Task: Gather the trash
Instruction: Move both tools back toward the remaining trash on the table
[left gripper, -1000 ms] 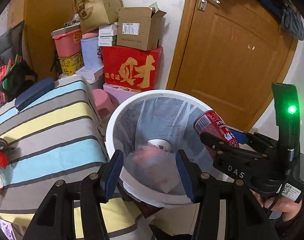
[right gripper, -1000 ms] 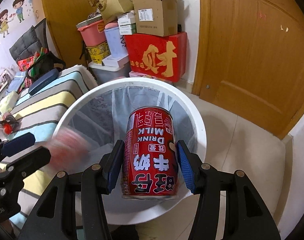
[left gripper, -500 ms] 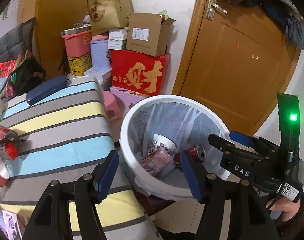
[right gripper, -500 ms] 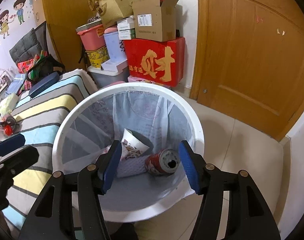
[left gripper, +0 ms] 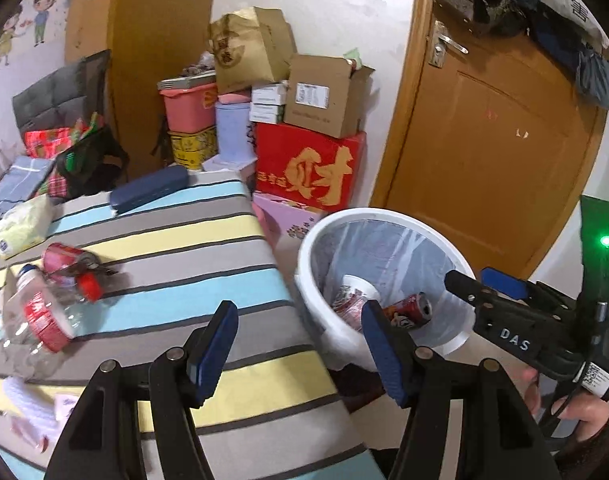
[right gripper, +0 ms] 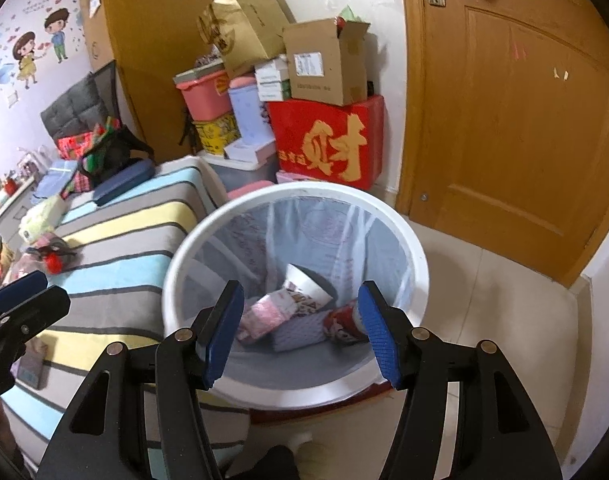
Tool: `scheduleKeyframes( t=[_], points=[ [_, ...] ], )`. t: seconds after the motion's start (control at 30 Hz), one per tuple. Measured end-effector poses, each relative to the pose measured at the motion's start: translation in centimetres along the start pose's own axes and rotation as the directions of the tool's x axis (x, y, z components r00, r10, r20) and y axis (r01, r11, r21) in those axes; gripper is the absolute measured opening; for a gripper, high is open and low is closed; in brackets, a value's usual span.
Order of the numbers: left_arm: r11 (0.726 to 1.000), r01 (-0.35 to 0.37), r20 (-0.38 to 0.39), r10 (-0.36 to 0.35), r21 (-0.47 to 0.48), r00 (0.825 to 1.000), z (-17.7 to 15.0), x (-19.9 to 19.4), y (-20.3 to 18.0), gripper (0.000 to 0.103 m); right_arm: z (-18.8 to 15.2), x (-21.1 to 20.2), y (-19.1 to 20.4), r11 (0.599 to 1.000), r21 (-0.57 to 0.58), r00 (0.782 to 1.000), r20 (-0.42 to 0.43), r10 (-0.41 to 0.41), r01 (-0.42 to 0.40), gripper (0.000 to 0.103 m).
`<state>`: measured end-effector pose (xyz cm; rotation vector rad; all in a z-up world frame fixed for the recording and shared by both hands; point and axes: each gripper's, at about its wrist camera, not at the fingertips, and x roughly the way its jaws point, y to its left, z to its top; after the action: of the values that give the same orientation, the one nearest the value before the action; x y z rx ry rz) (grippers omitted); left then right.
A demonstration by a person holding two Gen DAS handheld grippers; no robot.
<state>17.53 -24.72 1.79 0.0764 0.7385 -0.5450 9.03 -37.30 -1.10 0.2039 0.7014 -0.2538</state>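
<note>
Red can (right gripper: 341,322) | on its side | white bin (right gripper: 418,276)

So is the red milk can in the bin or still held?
In the bin. The can lies on its side on the liner beside a paper cup; the right hand-held gripper is open and empty.

Can (right gripper: 344,322) and cup (right gripper: 306,284) in bin (right gripper: 418,280), right of bed (left gripper: 164,280).

Black gripper (right gripper: 300,328) frames carry ribbed blue pads (right gripper: 378,330) and silver screws.
</note>
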Motion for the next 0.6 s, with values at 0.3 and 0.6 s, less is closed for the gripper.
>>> scheduleKeyframes(
  t=[0.3, 0.6],
  points=[
    [0.998, -0.048, 0.046, 0.05, -0.031, 0.998, -1.5, -3.9, 3.1, 0.064, -0.7, -1.5, 3.3, 0.998, -0.042, 0.998, 0.037, 0.058, -0.057, 0.061],
    [0.988, -0.113, 0.064, 0.12, -0.102, 0.991, -4.0, -7.2, 8.1, 0.064, -1.8, -2.2, 6.8, 0.99, -0.072, 0.991, 0.047, 0.125, -0.122, 0.061]
  ],
)
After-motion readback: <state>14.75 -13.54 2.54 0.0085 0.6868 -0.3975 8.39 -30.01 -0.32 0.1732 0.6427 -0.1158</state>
